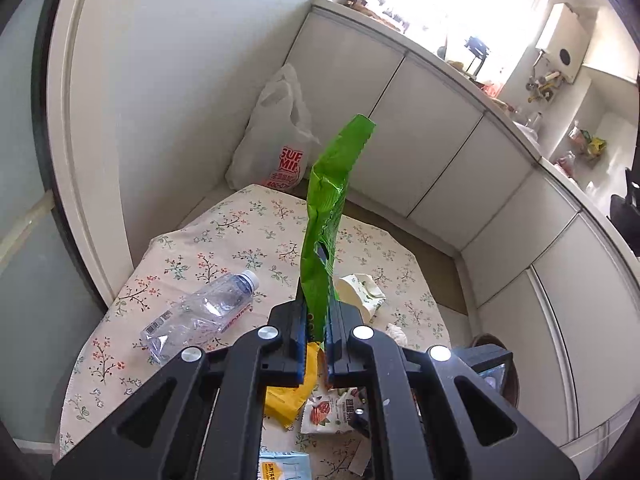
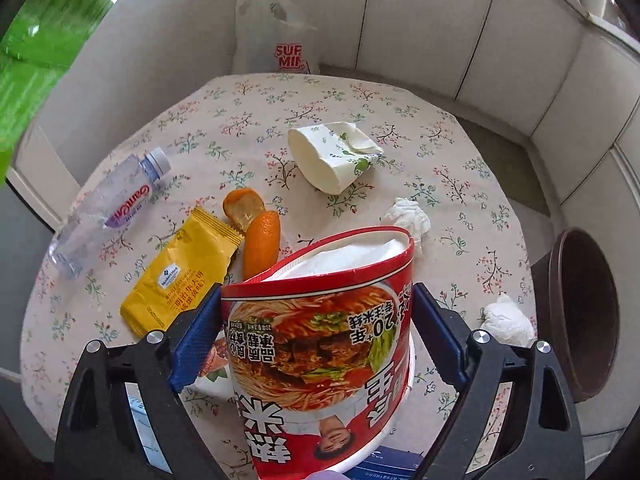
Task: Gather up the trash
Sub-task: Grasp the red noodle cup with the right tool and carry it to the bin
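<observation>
Fingers (image 2: 436, 320) squeeze noodle tub (image 2: 320, 344), apparently tissue inside.

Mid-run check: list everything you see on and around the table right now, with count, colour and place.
green wrapper: 1, green, clamped in left gripper
noodle tub: 1, red and white, squeezed between right fingers
plastic bottle: 1, clear, table left, lying down
yellow snack packet: 1, yellow, beside bottle
orange peel: 2 pieces, orange, table centre
paper cup: 1, white, crushed, on its side
tissue wads: 2, white, table right
plastic bag: 1, white, behind table
bin: 1, brown, right of table
left gripper: shut
right gripper: shut on tub
</observation>
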A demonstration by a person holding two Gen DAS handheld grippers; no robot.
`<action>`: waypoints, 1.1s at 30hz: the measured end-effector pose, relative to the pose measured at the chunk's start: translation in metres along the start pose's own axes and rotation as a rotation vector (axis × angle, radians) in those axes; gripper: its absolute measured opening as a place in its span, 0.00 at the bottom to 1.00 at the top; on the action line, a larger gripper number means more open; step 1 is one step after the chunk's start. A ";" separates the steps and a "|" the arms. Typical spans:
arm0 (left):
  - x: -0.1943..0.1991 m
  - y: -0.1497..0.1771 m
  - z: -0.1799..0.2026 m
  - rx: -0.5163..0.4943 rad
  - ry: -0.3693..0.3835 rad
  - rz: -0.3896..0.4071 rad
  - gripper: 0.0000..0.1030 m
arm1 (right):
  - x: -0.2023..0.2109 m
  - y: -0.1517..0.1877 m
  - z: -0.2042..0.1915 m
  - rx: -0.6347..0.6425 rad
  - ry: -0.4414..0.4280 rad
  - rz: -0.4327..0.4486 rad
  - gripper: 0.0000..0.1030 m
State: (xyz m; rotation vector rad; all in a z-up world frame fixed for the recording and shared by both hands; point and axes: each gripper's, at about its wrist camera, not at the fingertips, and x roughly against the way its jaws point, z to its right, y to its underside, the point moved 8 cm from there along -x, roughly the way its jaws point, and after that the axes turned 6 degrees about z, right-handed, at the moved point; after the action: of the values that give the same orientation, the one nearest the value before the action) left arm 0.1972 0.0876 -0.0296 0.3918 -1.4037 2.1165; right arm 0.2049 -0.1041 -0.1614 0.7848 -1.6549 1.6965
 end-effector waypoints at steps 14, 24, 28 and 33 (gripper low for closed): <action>-0.005 0.005 0.008 -0.008 0.010 -0.004 0.06 | 0.118 -0.044 0.025 -0.100 -0.234 0.493 0.84; -0.015 0.009 0.016 -0.014 0.016 -0.011 0.06 | 0.175 -0.064 0.059 -0.148 -0.203 0.653 0.85; -0.021 0.012 0.022 -0.014 0.025 -0.018 0.06 | 0.188 -0.065 0.098 -0.168 -0.096 0.695 0.85; -0.029 0.019 0.038 -0.037 0.038 -0.032 0.06 | 0.184 -0.059 0.175 -0.239 0.070 0.686 0.86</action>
State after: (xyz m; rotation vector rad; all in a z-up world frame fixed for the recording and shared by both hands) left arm 0.2064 0.0387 -0.0434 0.3554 -1.4036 2.0587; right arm 0.1346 -0.2722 0.0248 0.0249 -2.1768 1.8672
